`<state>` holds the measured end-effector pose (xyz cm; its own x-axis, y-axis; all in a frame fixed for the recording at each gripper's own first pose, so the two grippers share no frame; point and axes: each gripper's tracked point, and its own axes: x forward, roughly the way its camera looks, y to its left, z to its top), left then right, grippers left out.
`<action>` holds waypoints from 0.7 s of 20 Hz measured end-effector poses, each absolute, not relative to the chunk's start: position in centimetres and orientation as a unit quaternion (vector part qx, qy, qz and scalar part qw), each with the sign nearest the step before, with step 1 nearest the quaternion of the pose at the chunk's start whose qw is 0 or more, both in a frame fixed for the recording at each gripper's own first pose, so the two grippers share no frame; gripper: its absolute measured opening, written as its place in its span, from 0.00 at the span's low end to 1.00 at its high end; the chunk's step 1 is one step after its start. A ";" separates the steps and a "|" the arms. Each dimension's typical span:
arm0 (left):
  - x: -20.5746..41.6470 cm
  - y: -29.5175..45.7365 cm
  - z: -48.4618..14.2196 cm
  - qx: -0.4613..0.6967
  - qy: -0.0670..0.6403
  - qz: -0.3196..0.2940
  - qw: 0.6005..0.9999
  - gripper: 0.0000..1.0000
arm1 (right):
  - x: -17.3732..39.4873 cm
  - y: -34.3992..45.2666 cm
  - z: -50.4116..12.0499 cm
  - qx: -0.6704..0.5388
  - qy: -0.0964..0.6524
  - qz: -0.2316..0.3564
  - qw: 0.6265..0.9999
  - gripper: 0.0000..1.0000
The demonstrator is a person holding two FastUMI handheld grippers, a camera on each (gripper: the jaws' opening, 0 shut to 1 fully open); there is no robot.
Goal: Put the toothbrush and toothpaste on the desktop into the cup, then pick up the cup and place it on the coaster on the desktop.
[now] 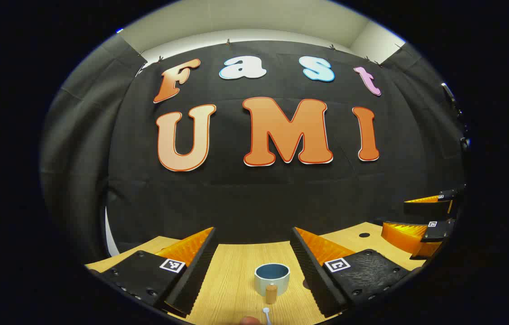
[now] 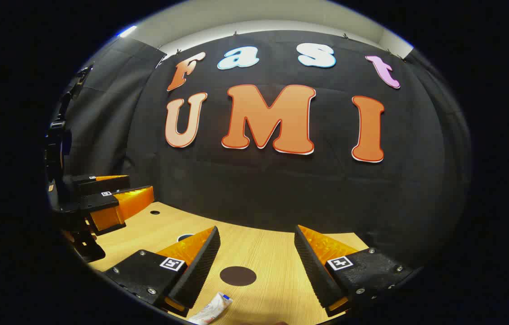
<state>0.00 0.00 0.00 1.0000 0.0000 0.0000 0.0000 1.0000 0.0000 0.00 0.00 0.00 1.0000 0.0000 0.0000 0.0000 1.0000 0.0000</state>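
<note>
**Nothing in the cup yet**

Your left claw [image 1: 252, 266] hangs spread over the white toothbrush tip [image 1: 266, 312], just before the pale blue-lined ceramic cup [image 1: 272, 276]; your right claw [image 2: 256, 266] hangs spread, empty, the white toothpaste tube [image 2: 211, 309] nearest, then the dark round coaster [image 2: 237, 276] on the light wooden tabletop [image 2: 272, 253]; every step remains.

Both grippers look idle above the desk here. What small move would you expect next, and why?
Probably the left gripper dips toward the toothbrush lying just below its open fingers, in front of the cup. The cup looks empty, and the toothpaste lies on the desktop near the dark coaster, under the open right gripper.
</note>
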 end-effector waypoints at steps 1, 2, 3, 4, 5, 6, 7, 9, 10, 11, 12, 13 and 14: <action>0.2 -0.1 0.1 0.000 -0.001 0.000 1.000 0.96 | 0.0 -0.3 -0.2 -0.003 0.006 0.000 1.000 0.99; 0.3 0.0 -0.2 0.002 0.000 0.001 1.000 0.96 | 0.0 -0.6 -0.3 -0.006 0.009 -0.001 1.000 0.99; 0.6 -0.2 0.0 0.004 0.000 0.000 1.000 0.96 | 0.0 -0.9 -0.3 -0.010 0.011 -0.004 1.000 0.99; 0.8 -0.4 -0.2 0.008 0.002 -0.002 1.000 0.96 | 0.0 -1.1 -0.4 -0.012 0.010 -0.005 1.000 0.99; 0.9 -0.5 -0.3 0.009 0.003 -0.002 1.000 0.96 | 0.0 -1.1 -0.3 -0.013 0.008 -0.003 1.000 0.99; 1.1 -0.7 -0.5 0.009 0.006 -0.003 1.000 0.96 | 0.0 -1.1 -0.3 -0.015 0.006 -0.003 1.000 0.99; 1.3 -0.9 -0.7 0.010 0.010 -0.007 1.000 0.96 | -0.1 -1.3 -0.3 -0.014 0.006 -0.008 1.000 0.99; 1.4 -0.8 -1.5 0.016 0.021 -0.010 1.000 0.96 | -0.4 -1.1 -1.0 -0.017 0.018 -0.006 1.000 0.99; 1.4 -0.4 -1.6 0.018 0.025 -0.008 1.000 0.97 | -0.6 -1.1 -1.2 -0.022 0.023 -0.008 0.999 0.99; 1.5 -0.2 -1.7 0.020 0.026 -0.005 0.999 0.98 | -0.8 -1.1 -1.2 -0.028 0.025 -0.009 0.999 0.99; 1.5 0.0 -1.8 0.022 0.029 -0.004 0.999 0.98 | -1.0 -0.9 -1.1 -0.032 0.024 -0.009 0.999 0.99; 1.6 0.1 -2.0 0.022 0.032 -0.003 0.999 0.98 | -1.1 -0.7 -1.0 -0.034 0.023 -0.007 0.999 0.99; 1.6 0.0 -2.2 0.021 0.035 -0.005 0.999 0.98 | -0.9 -0.4 -1.1 -0.034 0.023 -0.004 0.999 0.99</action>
<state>1.61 -0.01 -2.23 0.9975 -0.0086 -0.0703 0.0116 0.9990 0.0422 -0.94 -0.42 -1.11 0.9989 -0.0101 -0.0458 0.0069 0.9976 -0.0682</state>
